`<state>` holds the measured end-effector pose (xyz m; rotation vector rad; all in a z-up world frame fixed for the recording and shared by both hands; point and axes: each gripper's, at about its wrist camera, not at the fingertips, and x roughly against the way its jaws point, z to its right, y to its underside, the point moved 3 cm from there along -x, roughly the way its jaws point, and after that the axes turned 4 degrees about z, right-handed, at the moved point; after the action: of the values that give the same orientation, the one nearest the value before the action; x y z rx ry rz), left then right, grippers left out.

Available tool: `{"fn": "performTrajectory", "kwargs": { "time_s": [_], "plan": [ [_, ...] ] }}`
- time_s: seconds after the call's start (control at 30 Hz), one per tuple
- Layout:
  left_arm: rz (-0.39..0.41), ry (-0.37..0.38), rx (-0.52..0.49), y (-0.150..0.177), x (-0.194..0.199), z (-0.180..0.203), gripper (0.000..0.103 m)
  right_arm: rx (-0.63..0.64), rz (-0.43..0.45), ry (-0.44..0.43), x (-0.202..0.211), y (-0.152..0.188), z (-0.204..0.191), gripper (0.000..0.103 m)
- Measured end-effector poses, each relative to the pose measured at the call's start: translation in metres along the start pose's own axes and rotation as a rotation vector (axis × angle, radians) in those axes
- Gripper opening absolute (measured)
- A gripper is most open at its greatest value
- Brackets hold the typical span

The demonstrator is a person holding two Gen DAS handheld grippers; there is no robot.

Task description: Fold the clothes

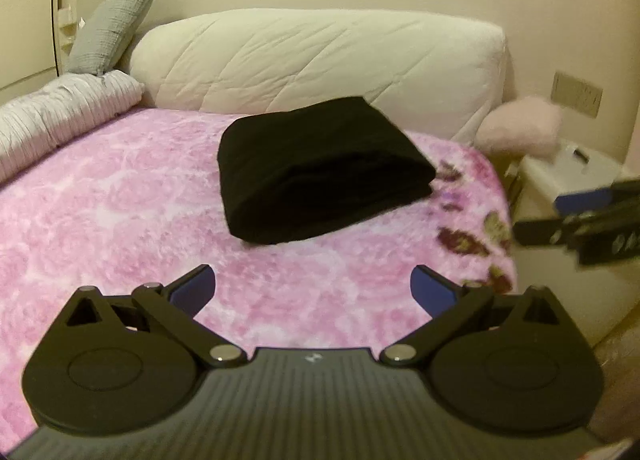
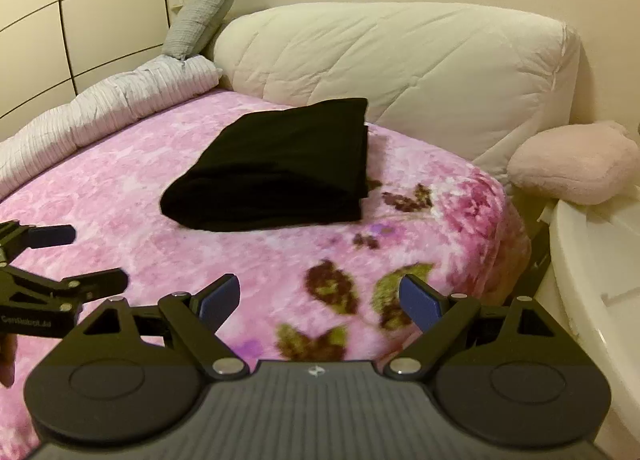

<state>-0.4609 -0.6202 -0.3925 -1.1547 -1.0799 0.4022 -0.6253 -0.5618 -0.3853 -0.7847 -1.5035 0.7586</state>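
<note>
A black garment (image 1: 320, 172) lies folded into a thick rectangle on the pink flowered blanket (image 1: 120, 196); it also shows in the right wrist view (image 2: 276, 172). My left gripper (image 1: 313, 289) is open and empty, held back from the garment's near edge. My right gripper (image 2: 320, 300) is open and empty, also short of the garment, over the blanket's right edge. Each gripper shows in the other's view: the right gripper (image 1: 560, 216) at the far right, the left gripper (image 2: 92, 256) at the far left.
A white quilted duvet (image 1: 320, 60) is piled behind the garment. A grey pillow (image 1: 116, 24) and a striped bolster (image 1: 60, 112) lie at the left. A pink plush cushion (image 2: 576, 164) and a white bedside table (image 2: 592, 260) are at the right.
</note>
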Motion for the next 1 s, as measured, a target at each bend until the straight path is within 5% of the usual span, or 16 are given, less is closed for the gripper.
{"fn": "performTrajectory", "kwargs": {
  "time_s": [0.33,0.6,0.77,1.0],
  "plan": [
    [0.079,-0.044,-0.005,0.009,0.008,-0.024,0.102,-0.029,0.085,0.042,-0.019,0.014,-0.04,0.089],
    [0.051,-0.069,0.049,0.034,0.023,-0.028,0.102,-0.023,0.073,0.08,-0.009,0.026,-0.057,0.089],
    [0.023,-0.094,0.072,0.046,0.057,-0.022,0.102,-0.039,0.076,0.091,0.043,0.032,-0.074,0.089],
    [0.037,-0.105,0.084,0.047,0.155,-0.008,0.102,-0.061,0.083,0.105,0.12,0.041,-0.098,0.089]
  ]
}}
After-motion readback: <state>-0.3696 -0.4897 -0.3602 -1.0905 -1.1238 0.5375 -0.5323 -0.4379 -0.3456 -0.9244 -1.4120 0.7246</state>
